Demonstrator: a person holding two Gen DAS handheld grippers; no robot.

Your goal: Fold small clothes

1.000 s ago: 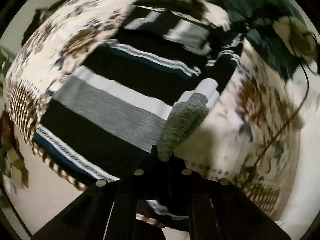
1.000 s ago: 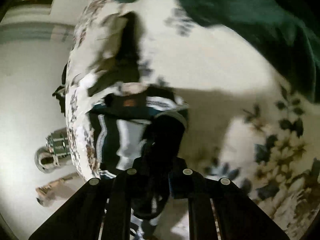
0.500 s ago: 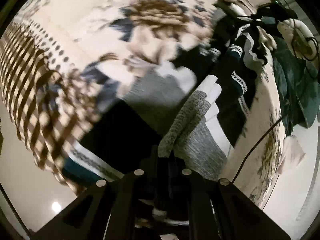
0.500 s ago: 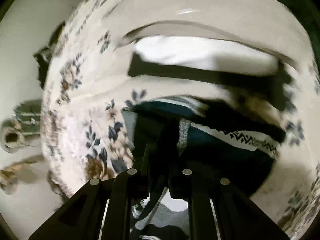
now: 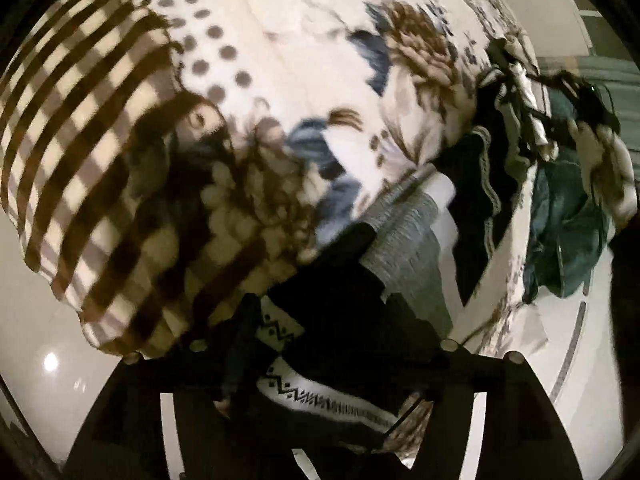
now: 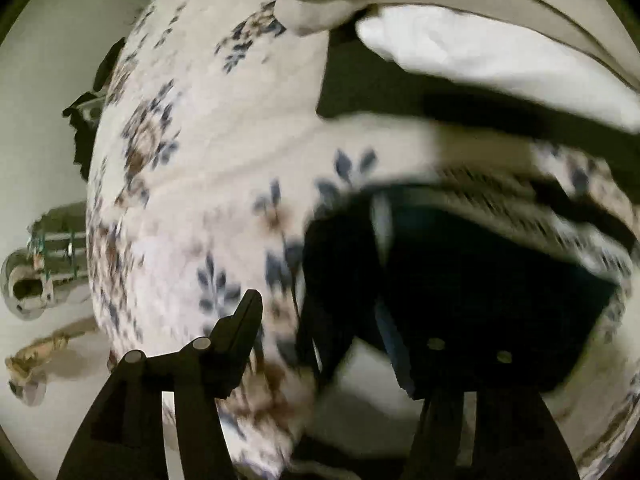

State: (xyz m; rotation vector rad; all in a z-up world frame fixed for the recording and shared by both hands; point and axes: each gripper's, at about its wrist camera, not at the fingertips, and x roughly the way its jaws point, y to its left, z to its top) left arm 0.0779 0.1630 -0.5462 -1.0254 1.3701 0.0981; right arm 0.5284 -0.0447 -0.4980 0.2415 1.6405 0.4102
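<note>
While both claws stand parted over the bed, the fold looks just laid down, and the job now is to let it lie. Nearest, the left claw point(image 5: 324, 364) has just been opening; its jaws stand wide with the dark striped sweater point(image 5: 344, 312) lying between and under them, the zigzag white band showing in the gap, and nothing looks pinched. The right claw point(image 6: 340, 332) has likewise just been opening: one black finger point(image 6: 240, 320) stands clear over the floral bedspread point(image 6: 192, 184), the other is lost against the dark cloth, and the sweater's folded edge point(image 6: 460, 280) lies loose between the two.

To do this step well, I would lift both claws straight up and away from the cloth, so that no fingertip drags the top layer and spoils the fold. Then check that the edges meet squarely before pressing it flat; the grey panel point(image 5: 408, 240) beyond the left claw seems to sit a little askew, though blur makes that hard to judge.

Farther off, a checked and dotted part of the bedding point(image 5: 92, 152) hangs toward the floor, and a green garment point(image 5: 568, 236) lies heaped at the bed's far edge with cables point(image 5: 560, 92) above it. As for containers, I can see no basket, box or drawer anywhere.
</note>
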